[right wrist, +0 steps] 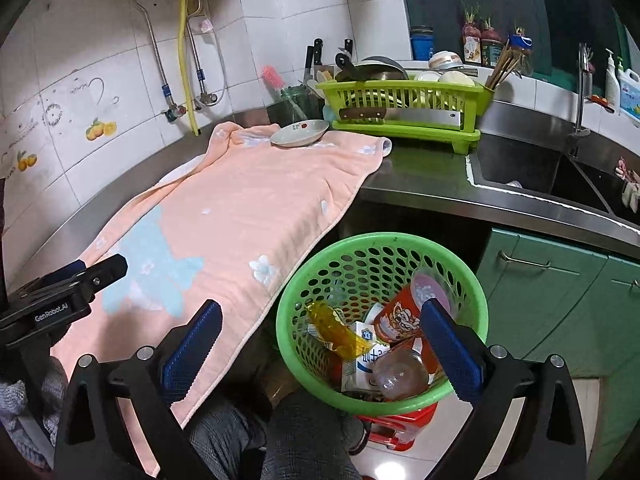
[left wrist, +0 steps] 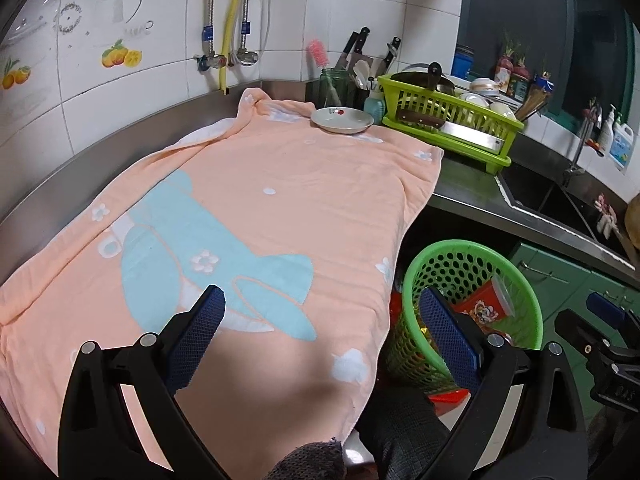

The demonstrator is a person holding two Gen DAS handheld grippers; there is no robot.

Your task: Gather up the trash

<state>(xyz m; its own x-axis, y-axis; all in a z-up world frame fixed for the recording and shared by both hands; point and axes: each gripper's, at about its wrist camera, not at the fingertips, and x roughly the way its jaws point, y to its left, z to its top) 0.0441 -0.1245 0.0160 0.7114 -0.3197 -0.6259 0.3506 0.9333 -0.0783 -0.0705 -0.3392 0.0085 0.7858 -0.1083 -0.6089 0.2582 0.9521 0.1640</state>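
Hovering released and empty, the right gripper (right wrist: pixel 320 336) and left gripper (left wrist: pixel 320 316) flank the green basket (right wrist: pixel 476 292), right of the towel-covered bench (right wrist: pixel 420 188), holding the trash (right wrist: pixel 376 344).

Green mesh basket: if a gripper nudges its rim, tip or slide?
Green mesh basket looks like thin perforated plastic, so probably light and flexible. It seems to sit raised on a red stool, so a rim push may tip it. The trash inside, like the milk carton, might steady it slightly.
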